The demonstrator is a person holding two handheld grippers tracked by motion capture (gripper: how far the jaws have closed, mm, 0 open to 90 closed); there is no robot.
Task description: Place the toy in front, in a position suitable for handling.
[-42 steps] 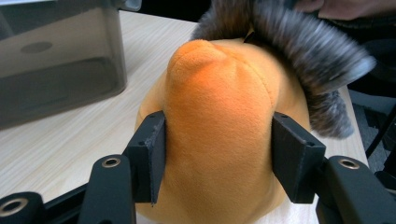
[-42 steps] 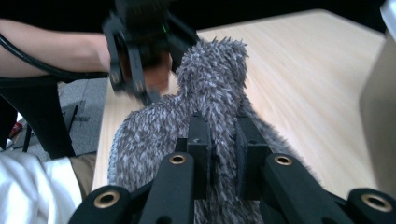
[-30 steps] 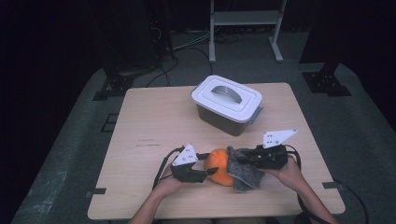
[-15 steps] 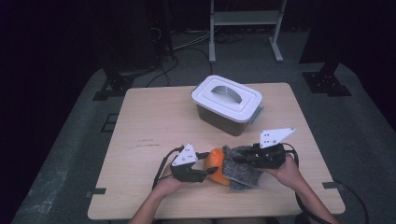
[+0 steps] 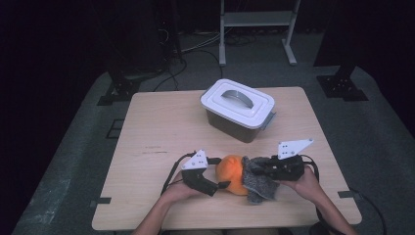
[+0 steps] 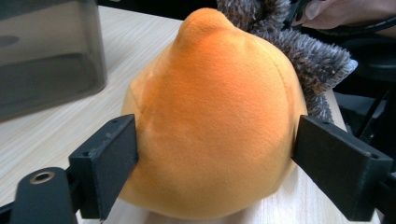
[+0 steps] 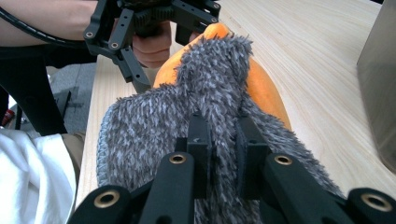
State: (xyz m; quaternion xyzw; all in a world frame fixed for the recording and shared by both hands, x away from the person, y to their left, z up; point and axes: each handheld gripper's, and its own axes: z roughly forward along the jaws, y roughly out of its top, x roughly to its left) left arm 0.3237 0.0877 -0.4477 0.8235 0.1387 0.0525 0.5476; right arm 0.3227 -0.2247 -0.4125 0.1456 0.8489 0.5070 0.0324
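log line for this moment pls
left tool: jaws just opened, astride orange plush | right tool: shut on grey fuzzy cloth | lidded bin: untouched

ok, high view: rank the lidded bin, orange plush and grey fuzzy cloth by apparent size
1. Lidded bin, clearly the largest, though it sits farther from the camera.
2. Orange plush.
3. Grey fuzzy cloth.
The plush and cloth look close in size; the cloth is bunched and partly under the right gripper, so that order is unsure.
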